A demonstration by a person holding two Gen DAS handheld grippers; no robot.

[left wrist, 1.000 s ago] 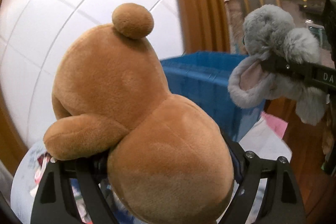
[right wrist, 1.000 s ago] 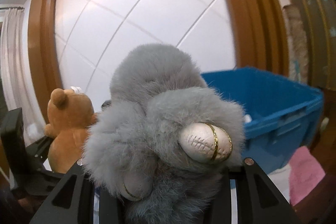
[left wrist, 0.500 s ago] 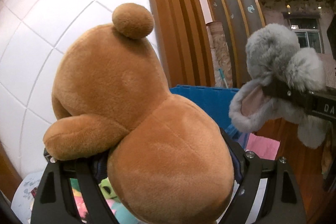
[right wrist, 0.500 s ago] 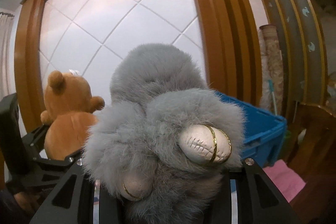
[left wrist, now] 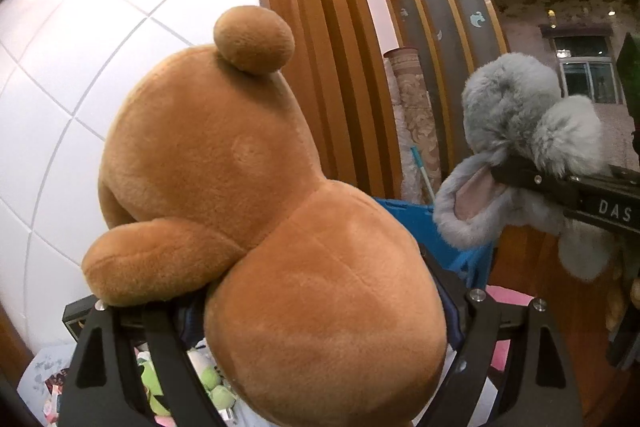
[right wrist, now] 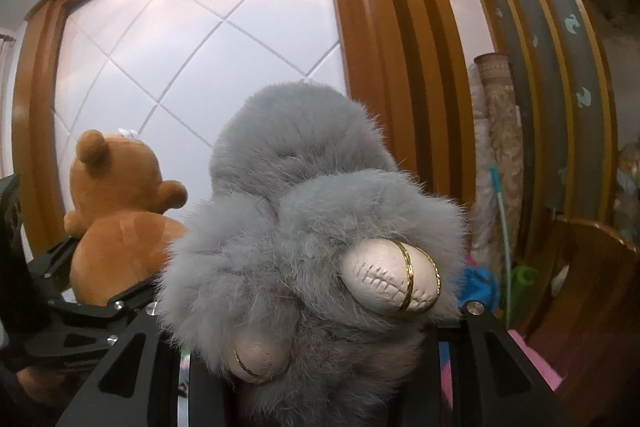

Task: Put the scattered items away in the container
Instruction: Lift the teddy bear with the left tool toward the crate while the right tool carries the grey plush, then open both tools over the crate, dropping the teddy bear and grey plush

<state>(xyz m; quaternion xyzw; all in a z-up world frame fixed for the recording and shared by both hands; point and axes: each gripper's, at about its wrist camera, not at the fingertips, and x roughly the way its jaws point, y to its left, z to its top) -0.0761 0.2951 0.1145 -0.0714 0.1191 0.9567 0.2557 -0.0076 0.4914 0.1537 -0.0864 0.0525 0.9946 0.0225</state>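
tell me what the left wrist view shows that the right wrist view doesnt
Only the left wrist view: green plush toys low between the jaws, and the grey toy's pink-lined ear.
Only the right wrist view: the grey plush toy's cream, gold-ringed feet.
Both: the brown teddy bear gripped on the left, the grey toy on the right, the blue container, the white panelled door.

1. The bear (left wrist: 256, 211) is hiding most of the blue bin (left wrist: 404, 223) at centre right.
2. The bear's base is running off the bottom edge.
3. The grey plush (right wrist: 316, 247) is covering the right gripper's fingertips (right wrist: 320, 347) at lower centre.
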